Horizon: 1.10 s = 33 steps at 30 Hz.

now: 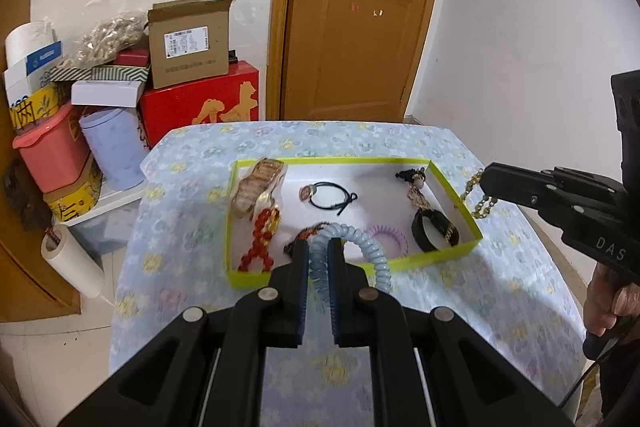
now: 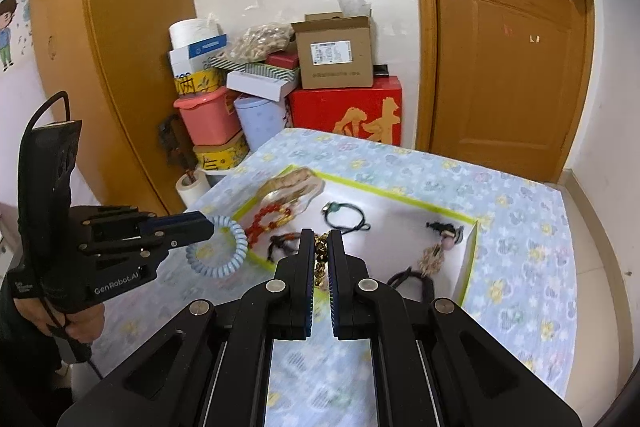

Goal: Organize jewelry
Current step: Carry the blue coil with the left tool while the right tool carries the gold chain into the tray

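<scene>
Jaws pinching coil band (image 1: 360,251), bead chain (image 2: 320,259)

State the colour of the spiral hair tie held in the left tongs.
Pale blue spiral hair tie; the right wrist view shows it best.

We read "DAS" on the right gripper (image 1: 486,183) body, and "GenRobot.AI" on the left gripper (image 2: 212,225) body. Print on the cardboard box (image 1: 188,45) label is too small for us.
</scene>
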{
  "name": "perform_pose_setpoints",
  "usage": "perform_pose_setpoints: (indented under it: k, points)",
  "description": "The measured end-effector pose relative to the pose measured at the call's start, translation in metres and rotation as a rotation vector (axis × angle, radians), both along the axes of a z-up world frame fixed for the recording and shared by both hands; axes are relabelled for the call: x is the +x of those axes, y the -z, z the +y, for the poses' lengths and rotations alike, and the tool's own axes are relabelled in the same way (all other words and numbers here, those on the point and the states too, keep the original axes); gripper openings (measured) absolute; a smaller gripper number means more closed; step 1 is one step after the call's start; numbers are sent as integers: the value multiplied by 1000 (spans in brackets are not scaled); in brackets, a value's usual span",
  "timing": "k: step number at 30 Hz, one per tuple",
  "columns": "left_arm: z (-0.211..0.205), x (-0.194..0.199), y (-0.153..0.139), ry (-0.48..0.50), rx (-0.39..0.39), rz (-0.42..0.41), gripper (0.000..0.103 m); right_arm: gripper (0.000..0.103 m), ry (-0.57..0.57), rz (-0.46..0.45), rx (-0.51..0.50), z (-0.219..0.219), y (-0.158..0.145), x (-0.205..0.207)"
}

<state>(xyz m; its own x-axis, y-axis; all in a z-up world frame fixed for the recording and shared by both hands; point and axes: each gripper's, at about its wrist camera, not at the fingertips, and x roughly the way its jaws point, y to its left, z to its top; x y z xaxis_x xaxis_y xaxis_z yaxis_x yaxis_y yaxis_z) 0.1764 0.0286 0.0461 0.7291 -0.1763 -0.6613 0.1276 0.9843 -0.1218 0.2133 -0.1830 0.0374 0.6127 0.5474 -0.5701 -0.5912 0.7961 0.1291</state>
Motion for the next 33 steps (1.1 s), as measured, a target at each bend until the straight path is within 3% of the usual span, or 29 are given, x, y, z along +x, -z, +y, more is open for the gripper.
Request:
perform_pose_setpoints:
  k: [8,18,33]
  points:
    - [-6,44,11,6,4,24,10,6,28,32,-20,4,16,49]
    - [-20,93,41,21,9,88,10,6,72,140,-53,4,62,113]
    - [-30,114,72,39,13,150,10,7,81,267,-68,3,104,138]
